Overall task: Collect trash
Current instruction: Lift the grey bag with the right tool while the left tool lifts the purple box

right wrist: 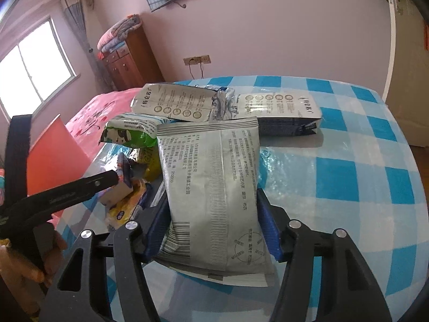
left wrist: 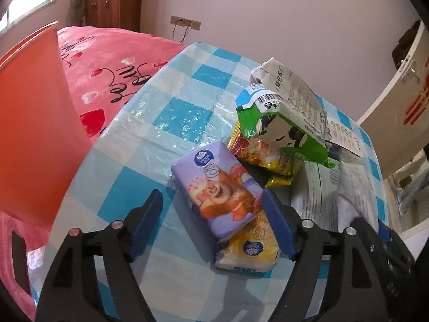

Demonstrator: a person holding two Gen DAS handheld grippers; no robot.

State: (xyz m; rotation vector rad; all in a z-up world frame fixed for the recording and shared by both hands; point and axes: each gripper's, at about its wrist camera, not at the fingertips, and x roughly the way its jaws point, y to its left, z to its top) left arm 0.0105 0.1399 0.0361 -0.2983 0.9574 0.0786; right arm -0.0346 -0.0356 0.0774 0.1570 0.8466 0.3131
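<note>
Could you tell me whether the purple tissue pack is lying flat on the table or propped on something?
Propped and tilted: the purple tissue pack rests partly on the yellow tissue pack, its far end down toward the checked tablecloth.

Left gripper (left wrist: 211, 225) open (straddling purple tissue pack (left wrist: 217, 190)).

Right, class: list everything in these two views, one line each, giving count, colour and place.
Checked plastic tablecloth: one, blue and white, covering the table.
Purple cartoon-bear tissue pack: one, between the left claw's fingers.
Yellow tissue pack: one, beneath the purple one.
Green cow-print bag: one, mid-table.
Yellow-red snack wrapper: one, under the green bag.
Grey printed pouch: one, between the right claw's fingers.
Grey printed bags: two, far side.
Orange plastic bin: one, left of table.
Left claw: open.
Right claw: gripping the pouch.
</note>
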